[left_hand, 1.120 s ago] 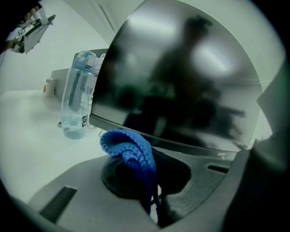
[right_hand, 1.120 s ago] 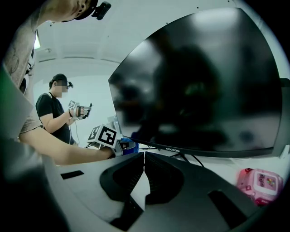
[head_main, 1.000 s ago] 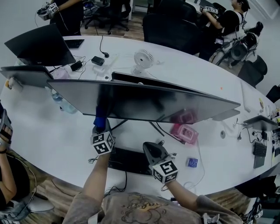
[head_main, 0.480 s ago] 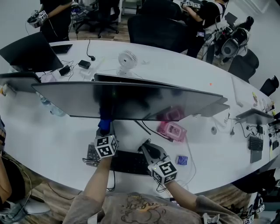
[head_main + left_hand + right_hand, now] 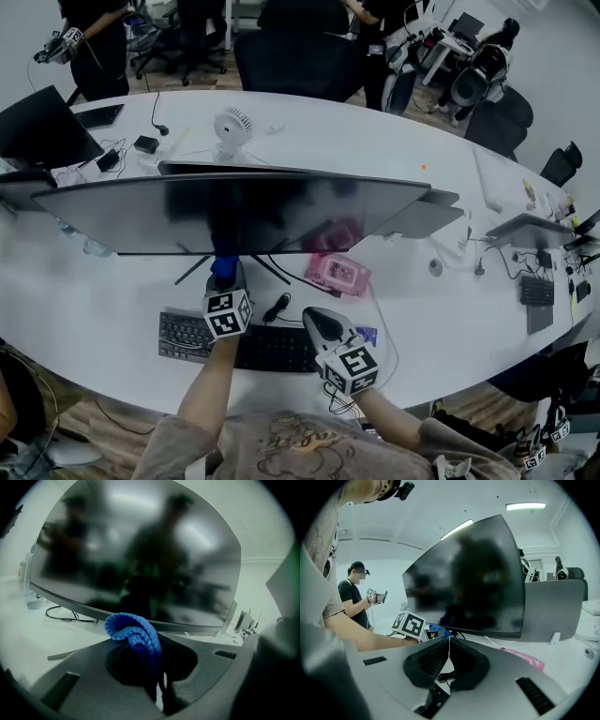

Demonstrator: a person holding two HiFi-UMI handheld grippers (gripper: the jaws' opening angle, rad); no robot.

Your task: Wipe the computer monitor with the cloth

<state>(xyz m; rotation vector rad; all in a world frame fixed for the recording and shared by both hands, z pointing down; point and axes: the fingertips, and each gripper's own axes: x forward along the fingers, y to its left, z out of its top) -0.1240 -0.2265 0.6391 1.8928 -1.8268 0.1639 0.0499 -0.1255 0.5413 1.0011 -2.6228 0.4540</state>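
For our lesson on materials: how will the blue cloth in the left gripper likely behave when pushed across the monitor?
Probably floppy: the cloth folds over itself above the left gripper shut on it. Its knitted look suggests it is soft and would drag rather than slip. Likely light, since a narrow pinch holds it.

Cloth point(image 5: 133, 632) pinched in the left gripper's point(image 5: 157, 667) jaws: blue knit, coarse looped weave, matt. Jaw shells on both grippers: matt grey moulded plastic. Right gripper point(image 5: 449, 641): pads point(image 5: 429, 660) black and ribbed, rubbery look. Monitor point(image 5: 140, 559) ahead of the jaws: dark glossy panel, throws soft blurred reflections. Worktop point(image 5: 112, 291) under the jaws: smooth white, low sheen. Pink packet point(image 5: 336, 272) just past the right jaws: shiny film. Keyboard point(image 5: 272, 347) beneath both jaws: matt black plastic.
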